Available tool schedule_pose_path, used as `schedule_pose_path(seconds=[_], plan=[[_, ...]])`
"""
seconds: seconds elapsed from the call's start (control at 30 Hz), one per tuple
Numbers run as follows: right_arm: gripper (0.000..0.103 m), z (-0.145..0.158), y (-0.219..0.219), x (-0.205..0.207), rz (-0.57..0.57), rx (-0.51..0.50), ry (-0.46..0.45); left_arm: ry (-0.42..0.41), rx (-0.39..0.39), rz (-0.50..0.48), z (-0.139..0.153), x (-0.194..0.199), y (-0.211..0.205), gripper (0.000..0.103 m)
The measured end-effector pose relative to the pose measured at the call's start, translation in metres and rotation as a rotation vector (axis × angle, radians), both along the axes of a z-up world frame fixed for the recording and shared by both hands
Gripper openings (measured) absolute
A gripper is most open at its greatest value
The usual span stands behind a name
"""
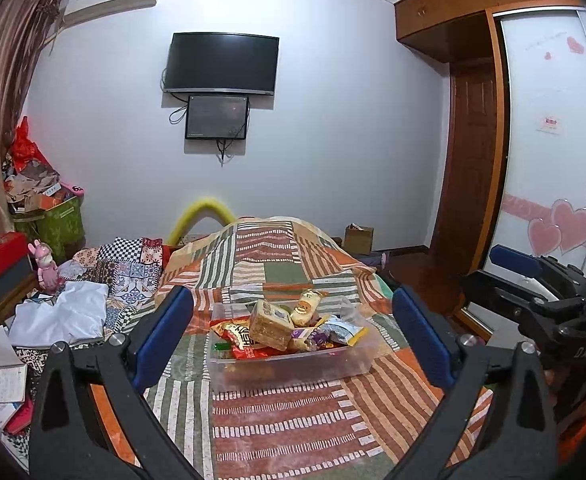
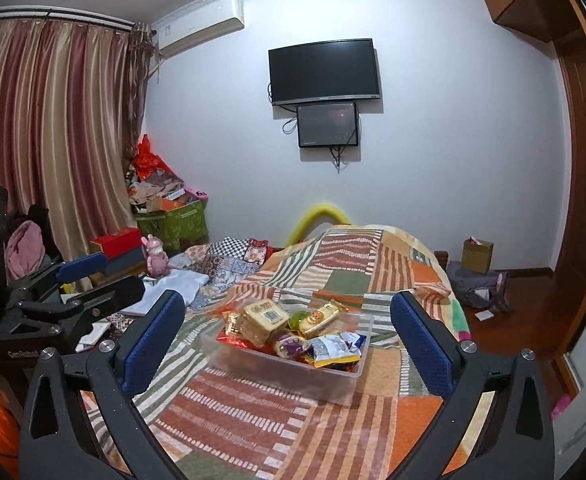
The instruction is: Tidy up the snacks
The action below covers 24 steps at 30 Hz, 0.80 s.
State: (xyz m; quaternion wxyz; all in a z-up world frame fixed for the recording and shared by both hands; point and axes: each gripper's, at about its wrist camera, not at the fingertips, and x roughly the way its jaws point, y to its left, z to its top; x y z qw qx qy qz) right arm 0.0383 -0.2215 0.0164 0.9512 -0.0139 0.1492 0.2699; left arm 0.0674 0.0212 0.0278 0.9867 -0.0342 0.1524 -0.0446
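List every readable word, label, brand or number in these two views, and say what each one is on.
"DAS": on the right gripper, seen in the left wrist view.
"GenRobot": on the left gripper, seen in the right wrist view; faint, partly guessed.
Large characters on the red snack packet in the clear box: not legible.
Print on the other snack wrappers, the wardrobe door sticker and the air conditioner: too small or blurred.
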Motion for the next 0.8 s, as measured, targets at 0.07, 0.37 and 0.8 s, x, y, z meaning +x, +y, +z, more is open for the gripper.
schedule_pose_path(seconds=[0.07, 0.37, 0.8], plan=[[0.103, -0.0017, -0.0012, -0.0004, 0.002, 0.005, 0.003, 0.001, 0.0, -0.003, -0.0008, 0.0006, 0.0001, 0.101], [0.103, -0.0069, -0.005, 0.0001, 0.0, 0.019, 0.014, 0.012, -0.004, -0.007, -0.0071, 0.0021, 0.0004, 0.101], [0.103, -0.0072, -0.0056, -0.0029, 0.0, 0.018, 0.017, 0.022, -0.004, -0.012, -0.0092, 0.0033, -0.0008, 0.101]])
